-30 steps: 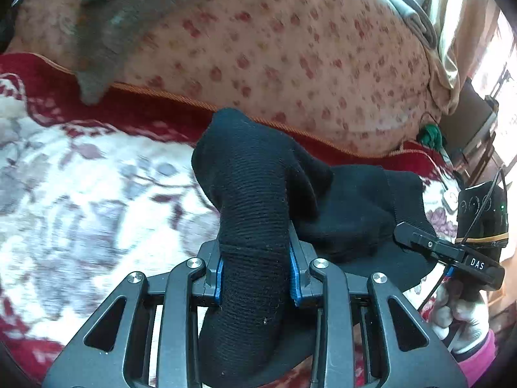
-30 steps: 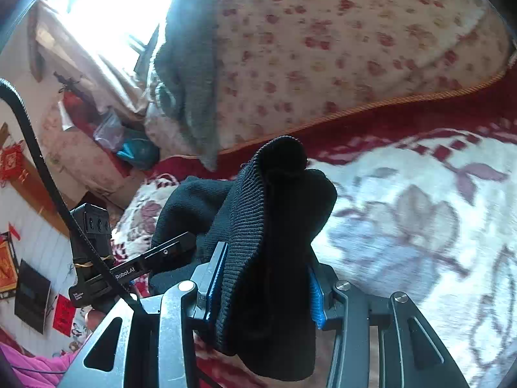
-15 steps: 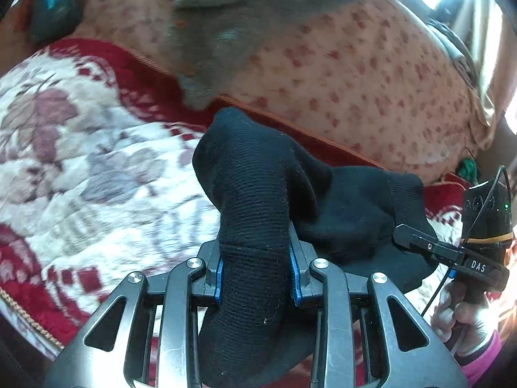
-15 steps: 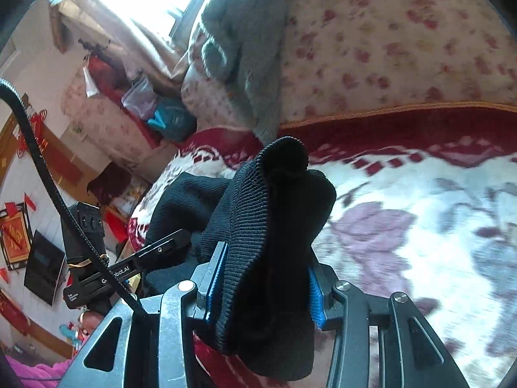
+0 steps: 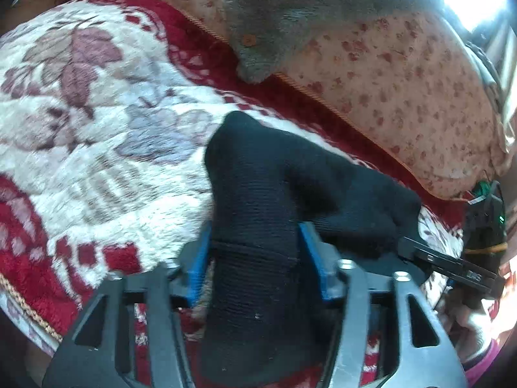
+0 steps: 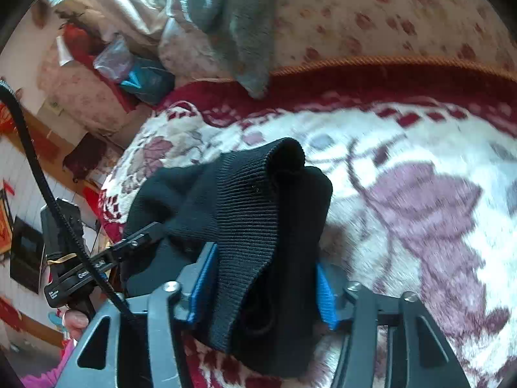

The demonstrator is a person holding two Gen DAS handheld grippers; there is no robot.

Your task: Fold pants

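Left wrist view: left gripper still pinching black knit pants, now carried over the white-and-red floral blanket.
Right wrist view: right gripper likewise clamps the ribbed edge; blanket has slid beneath, suggesting laydown approaches.

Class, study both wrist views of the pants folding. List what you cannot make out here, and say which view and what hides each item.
- Left wrist view: the black knit pants bunch in the left tongs; legs and waistband cannot be told apart.
- Right wrist view: the fabric covers the right tongs fingertips.
- Both views: the red and white floral blanket is motion-blurred.
- Left wrist view: the grey garment is cut off by the top edge.
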